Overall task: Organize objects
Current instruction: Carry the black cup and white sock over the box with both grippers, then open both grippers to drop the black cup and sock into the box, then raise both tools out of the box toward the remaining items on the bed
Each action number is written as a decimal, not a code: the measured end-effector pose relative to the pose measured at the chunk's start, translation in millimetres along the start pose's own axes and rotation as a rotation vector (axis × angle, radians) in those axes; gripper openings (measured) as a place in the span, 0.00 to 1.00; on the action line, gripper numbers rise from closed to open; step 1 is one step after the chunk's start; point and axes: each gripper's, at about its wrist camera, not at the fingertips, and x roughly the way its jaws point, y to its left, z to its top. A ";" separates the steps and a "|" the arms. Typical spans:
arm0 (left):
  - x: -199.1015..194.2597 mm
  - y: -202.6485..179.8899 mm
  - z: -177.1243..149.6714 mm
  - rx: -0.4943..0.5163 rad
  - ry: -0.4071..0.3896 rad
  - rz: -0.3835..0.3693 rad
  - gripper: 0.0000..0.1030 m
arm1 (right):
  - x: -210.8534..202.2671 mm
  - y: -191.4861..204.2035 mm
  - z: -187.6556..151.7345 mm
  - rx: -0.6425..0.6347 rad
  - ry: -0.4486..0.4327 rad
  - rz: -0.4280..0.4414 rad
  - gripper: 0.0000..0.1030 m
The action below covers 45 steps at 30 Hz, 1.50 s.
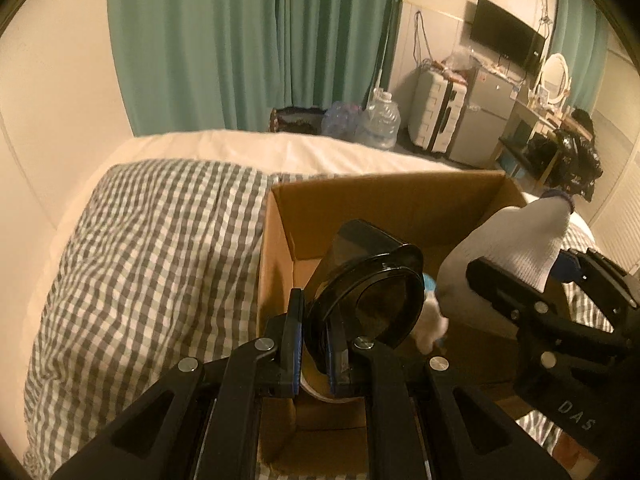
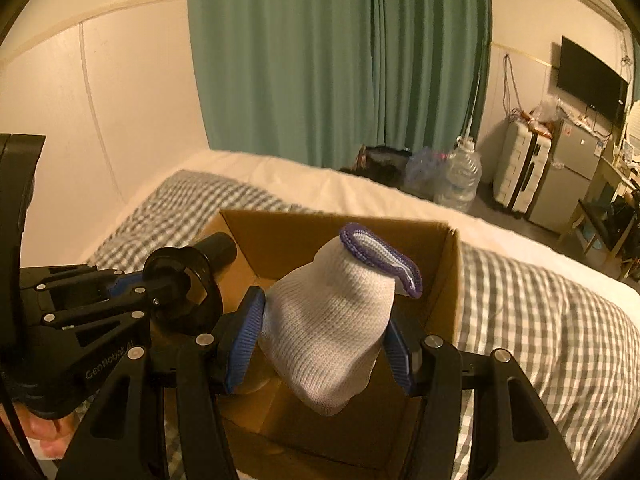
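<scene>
Left gripper (image 1: 314, 356) clamps black lidded container (image 1: 372, 280); right gripper (image 2: 324, 344) pinches white purple-cuffed sock (image 2: 336, 320).

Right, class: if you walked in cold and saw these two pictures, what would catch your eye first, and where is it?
First, the white knitted glove with its purple cuff, clamped in the right gripper over the open cardboard box. Next, the glossy black round-flanged object pinched in the left gripper over the same box, which sits on a grey checked bedspread. Behind hangs a teal curtain.
</scene>
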 end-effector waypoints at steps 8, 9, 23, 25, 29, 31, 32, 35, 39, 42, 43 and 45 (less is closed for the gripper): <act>18.2 -2.7 -6.7 0.021 0.038 0.012 0.09 | 17.4 -8.0 -6.7 0.014 0.059 0.002 0.56; 19.6 -2.5 -7.5 0.020 0.042 0.017 0.09 | 17.3 -7.0 -6.9 0.010 0.060 0.000 0.56; -0.5 2.9 -0.8 -0.014 0.016 -0.014 0.37 | -11.8 -8.3 7.9 0.049 -0.012 -0.015 0.75; -8.3 3.0 0.2 -0.014 0.004 -0.018 0.47 | -18.4 -8.3 11.9 0.056 -0.025 -0.019 0.76; -29.4 5.1 1.9 -0.010 -0.048 0.020 0.73 | -35.5 -7.1 18.6 0.061 -0.060 -0.037 0.80; -38.8 7.8 3.1 -0.014 -0.059 0.018 0.74 | -43.4 -6.7 21.4 0.062 -0.076 -0.047 0.83; -43.4 9.4 3.7 -0.020 -0.063 0.017 0.74 | -48.9 -7.2 22.9 0.065 -0.088 -0.054 0.84; -59.5 14.5 5.6 -0.043 -0.081 0.012 0.78 | -64.4 -7.8 27.3 0.074 -0.118 -0.063 0.86; -84.8 20.7 8.8 -0.072 -0.117 0.013 0.81 | -87.4 -4.6 34.4 0.077 -0.156 -0.079 0.94; -101.9 23.7 10.7 -0.088 -0.136 0.018 0.81 | -105.1 -1.7 38.9 0.080 -0.181 -0.084 0.95; -108.9 24.4 10.7 -0.090 -0.145 0.022 0.81 | -110.1 -0.6 40.3 0.082 -0.190 -0.087 0.96; -120.9 25.3 10.2 -0.088 -0.165 0.032 0.81 | -121.6 0.9 41.8 0.086 -0.210 -0.095 0.97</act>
